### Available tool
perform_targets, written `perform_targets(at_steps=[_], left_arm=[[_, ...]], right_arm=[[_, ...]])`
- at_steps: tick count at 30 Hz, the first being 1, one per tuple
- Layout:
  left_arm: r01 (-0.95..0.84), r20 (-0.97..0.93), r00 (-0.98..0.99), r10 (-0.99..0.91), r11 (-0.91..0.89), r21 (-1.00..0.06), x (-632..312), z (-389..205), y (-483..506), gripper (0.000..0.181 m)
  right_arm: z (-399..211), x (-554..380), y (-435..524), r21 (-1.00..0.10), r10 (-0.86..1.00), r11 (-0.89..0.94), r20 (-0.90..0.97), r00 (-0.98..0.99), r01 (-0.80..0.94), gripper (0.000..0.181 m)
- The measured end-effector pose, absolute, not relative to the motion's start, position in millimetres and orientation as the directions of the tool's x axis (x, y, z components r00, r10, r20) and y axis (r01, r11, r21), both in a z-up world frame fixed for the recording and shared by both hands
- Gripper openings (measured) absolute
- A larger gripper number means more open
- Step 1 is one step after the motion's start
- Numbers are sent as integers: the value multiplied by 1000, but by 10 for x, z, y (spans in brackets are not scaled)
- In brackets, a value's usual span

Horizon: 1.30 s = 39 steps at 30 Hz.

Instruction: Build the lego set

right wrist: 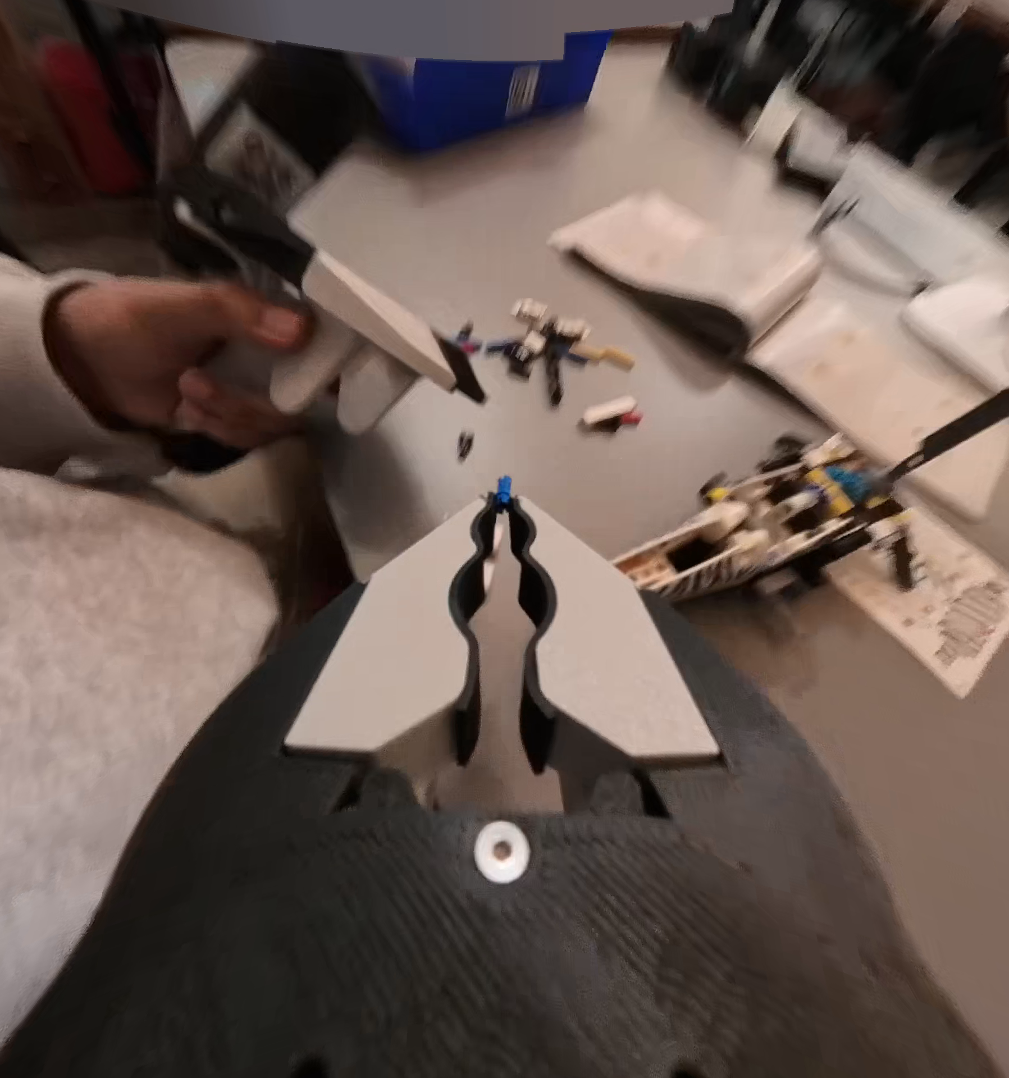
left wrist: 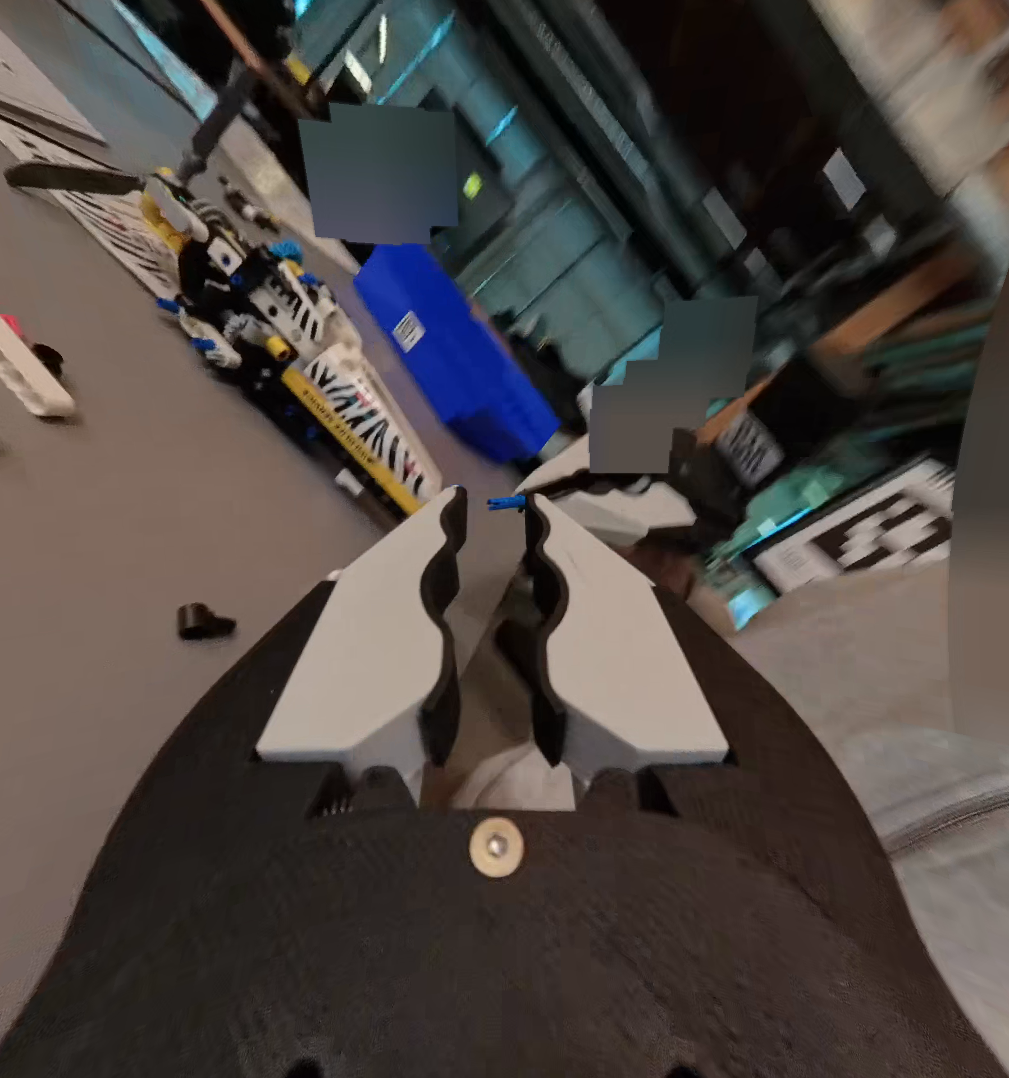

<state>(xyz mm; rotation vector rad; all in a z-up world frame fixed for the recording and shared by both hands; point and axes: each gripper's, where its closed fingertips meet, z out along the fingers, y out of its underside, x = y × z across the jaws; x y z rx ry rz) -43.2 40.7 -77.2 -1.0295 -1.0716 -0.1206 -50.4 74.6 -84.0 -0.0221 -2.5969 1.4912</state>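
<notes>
Above the desk (right wrist: 694,688): right tool (right wrist: 502,505) pinches blue pin (right wrist: 503,489) by its end.
Left tool (left wrist: 495,499) is spread, empty; shallow grip risks dropping the pin among loose parts (right wrist: 548,344).

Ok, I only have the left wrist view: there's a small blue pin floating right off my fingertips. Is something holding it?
Observer: Yes. The right gripper is shut on the blue pin, which pokes out past its tips.
Operator: Any loose parts that I can't see from here?
Observer: A small black, white and blue sub-assembly lies on the table, beyond your left gripper in the right wrist view.
</notes>
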Motion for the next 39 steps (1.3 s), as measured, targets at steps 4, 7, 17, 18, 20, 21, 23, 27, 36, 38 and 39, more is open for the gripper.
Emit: perform_targets(at_steps=[4,7,17,18,20,21,23,27,36,38,39], left_arm=[[523,560,528,638,274,-807,-356,-1050,493,18],[514,443,513,735,150,-845,-358,-1242,494,15],[538,428,520,739,106,-836,-299,-1403,430,17],[542,443,522,729,117,-832,-297,-1398,428,16],[545,453,530,717,122,-830,-289,-1394,430,15],[542,449,535,716,117,-832,-285,-1394,432,15],[537,440,540,717,108,-837,-280,-1395,435,14],[539,448,549,706,112,-835,-270,-1391,439,13],[545,461,552,694,118,-830,-259,-1388,437,11],[545,461,553,694,117,-830,-259,-1389,437,11],[545,461,553,694,117,-831,-258,-1389,437,11]], right_arm=[[-1161,-324,801,-703,-4,711,-8,-1000,3,2],[-1288,-280,787,-589,-41,807,2,-999,-34,2],[-1474,-288,749,-318,-116,942,-22,-993,-103,2],[-1485,-289,758,-296,-122,949,-26,-992,-109,2],[-1481,-278,748,-277,-126,955,-44,-991,-109,2],[-1482,-276,747,-267,-129,957,-49,-990,-111,2],[-1483,-267,732,-254,-136,960,-51,-989,-119,2],[-1500,-273,719,-218,-141,968,-50,-989,-127,2],[-1500,-276,689,-167,-129,979,-69,-989,-116,2],[-1501,-278,693,-155,-128,981,-70,-989,-116,2],[-1501,-279,695,-150,-127,982,-73,-989,-115,2]])
